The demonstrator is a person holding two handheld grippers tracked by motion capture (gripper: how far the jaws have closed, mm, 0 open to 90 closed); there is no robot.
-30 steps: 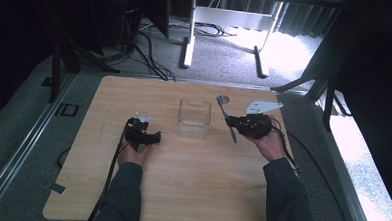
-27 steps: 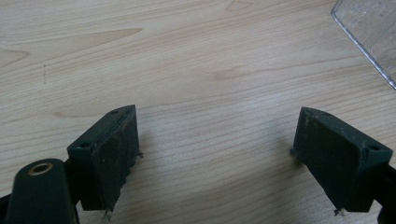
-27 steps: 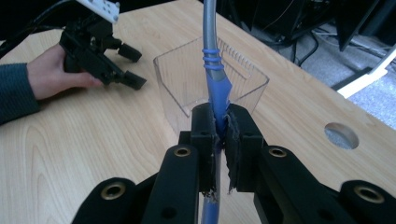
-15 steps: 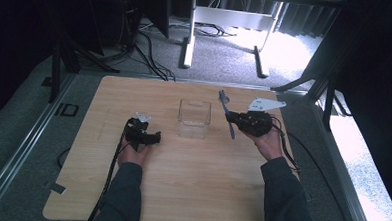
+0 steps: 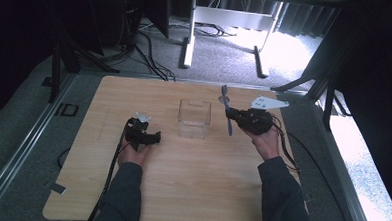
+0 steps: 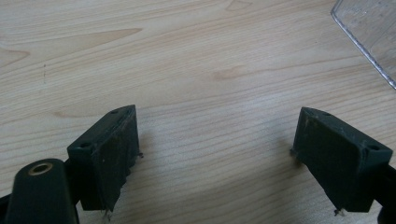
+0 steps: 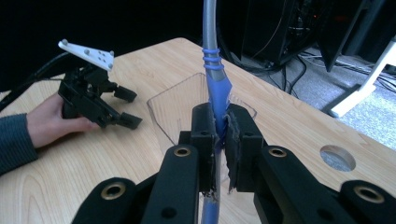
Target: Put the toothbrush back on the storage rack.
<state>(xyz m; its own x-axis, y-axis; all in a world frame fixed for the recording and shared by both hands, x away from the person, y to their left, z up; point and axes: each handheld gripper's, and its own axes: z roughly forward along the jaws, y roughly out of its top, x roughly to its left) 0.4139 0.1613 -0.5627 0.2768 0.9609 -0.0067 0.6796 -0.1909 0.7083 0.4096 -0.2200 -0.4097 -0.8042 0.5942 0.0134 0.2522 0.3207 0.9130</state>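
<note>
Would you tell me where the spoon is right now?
In the high view the spoon is clamped in the right gripper, just right of the clear container.

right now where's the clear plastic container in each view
High view: clear container at table centre, between the two grippers.
Left gripper view: its corner at top right.
Right gripper view: behind the jaws, mid-frame.
Shared landmark: the wooden table.

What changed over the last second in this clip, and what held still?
The right tongs, shut on the blue-handled utensil, moved up and toward the clear container; the utensil's head end now stands farther up the table. Nothing was picked up or released. The left tongs stayed open, resting on the table left of the container, which also stayed put.
</note>
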